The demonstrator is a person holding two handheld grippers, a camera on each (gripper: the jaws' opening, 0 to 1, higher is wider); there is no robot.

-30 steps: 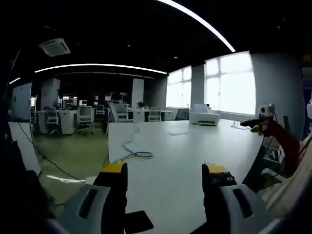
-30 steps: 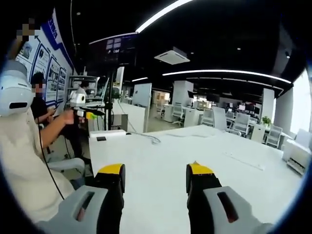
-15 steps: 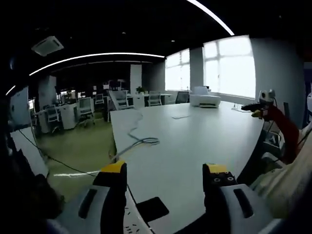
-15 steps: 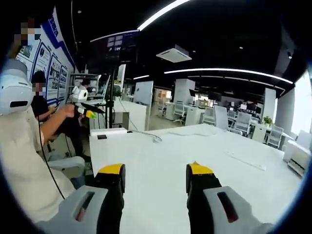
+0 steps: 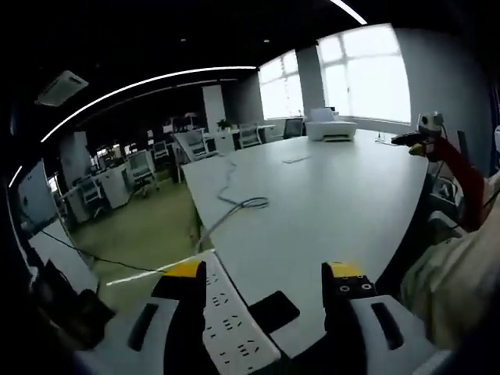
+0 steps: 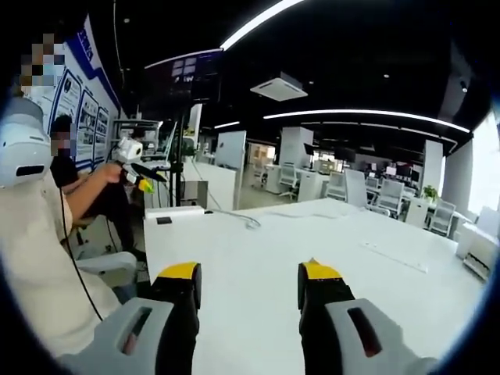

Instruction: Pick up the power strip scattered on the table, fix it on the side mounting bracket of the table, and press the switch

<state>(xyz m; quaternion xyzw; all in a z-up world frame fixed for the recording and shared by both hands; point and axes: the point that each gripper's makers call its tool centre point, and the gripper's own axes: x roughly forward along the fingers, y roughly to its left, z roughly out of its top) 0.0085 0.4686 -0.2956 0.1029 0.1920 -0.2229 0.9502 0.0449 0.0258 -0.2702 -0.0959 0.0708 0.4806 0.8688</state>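
Observation:
A white power strip with several sockets lies on the near corner of the white table in the left gripper view. Its grey cable runs away over the table's left edge. My left gripper hangs open just above the strip, yellow-tipped jaws apart, nothing between them. A flat black object lies beside the strip between the jaws. In the right gripper view my right gripper stands open over the bare white table, holding nothing.
A white printer sits at the table's far end. A person in a light shirt sits at the table's side, holding another gripper. Office desks and chairs stand behind. A small black item lies on the table's far corner.
The left gripper view has tilted down and moved left: the power strip and black object have come into view at the table's near corner. The right gripper view has barely shifted.

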